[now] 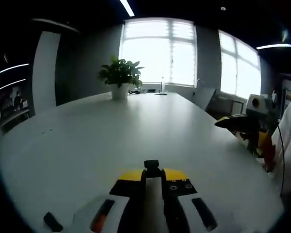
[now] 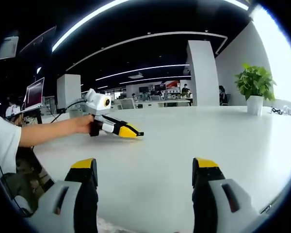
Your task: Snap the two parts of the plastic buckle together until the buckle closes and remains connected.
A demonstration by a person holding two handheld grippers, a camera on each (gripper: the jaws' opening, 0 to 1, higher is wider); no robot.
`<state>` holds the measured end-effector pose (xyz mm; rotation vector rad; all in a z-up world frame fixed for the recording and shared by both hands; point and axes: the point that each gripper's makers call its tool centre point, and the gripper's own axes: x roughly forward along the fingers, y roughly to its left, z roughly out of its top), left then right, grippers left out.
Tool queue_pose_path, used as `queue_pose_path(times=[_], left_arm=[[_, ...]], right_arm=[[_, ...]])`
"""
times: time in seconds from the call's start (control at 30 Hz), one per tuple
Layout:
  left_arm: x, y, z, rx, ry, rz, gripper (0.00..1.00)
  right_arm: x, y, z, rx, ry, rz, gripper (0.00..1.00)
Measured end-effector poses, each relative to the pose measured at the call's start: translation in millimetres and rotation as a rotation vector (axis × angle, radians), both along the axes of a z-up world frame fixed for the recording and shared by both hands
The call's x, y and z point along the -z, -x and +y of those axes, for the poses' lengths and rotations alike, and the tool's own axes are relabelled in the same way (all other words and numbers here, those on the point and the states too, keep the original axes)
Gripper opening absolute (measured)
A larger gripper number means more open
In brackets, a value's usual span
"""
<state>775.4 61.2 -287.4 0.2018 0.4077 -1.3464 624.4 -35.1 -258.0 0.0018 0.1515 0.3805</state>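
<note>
My long white table (image 1: 136,131) runs away from both grippers toward the bright windows, and its surface near the jaws is bare white. A green leafy plant in a white pot (image 1: 120,77) stands at the table's far end, near the windows; I see it again in the right gripper view (image 2: 255,90). My left gripper (image 1: 152,171) has its yellow-tipped black jaws pressed together with no gap, a small dark piece showing at the tips; I cannot tell whether that is part of the plastic buckle. My right gripper (image 2: 143,171) hangs released above the table, jaws wide apart, nothing between them. I cannot make out the buckle anywhere.
</note>
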Motion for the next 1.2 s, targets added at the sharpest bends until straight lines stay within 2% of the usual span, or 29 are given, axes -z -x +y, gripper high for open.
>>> queue_pose_path(times=[0.43, 0.77, 0.93, 1.2], left_arm=[[-10.4, 5.8, 23, -0.035, 0.029, -0.012, 0.12], [-13.5, 19.5, 51, -0.036, 0.000, -0.029, 0.12], [-9.8, 23.9, 65, -0.043, -0.022, -0.041, 0.12], [-4.8, 28.5, 85, -0.079, -0.016, -0.029, 0.12]], right_arm=[[-2.6, -1, 6, -0.017, 0.000, -0.005, 0.79], [-2.9, -5, 11, -0.035, 0.005, -0.005, 0.79], [-3.3, -7, 13, -0.042, 0.014, -0.005, 0.79], [-4.3, -14, 17, -0.057, 0.034, -0.009, 0.79]])
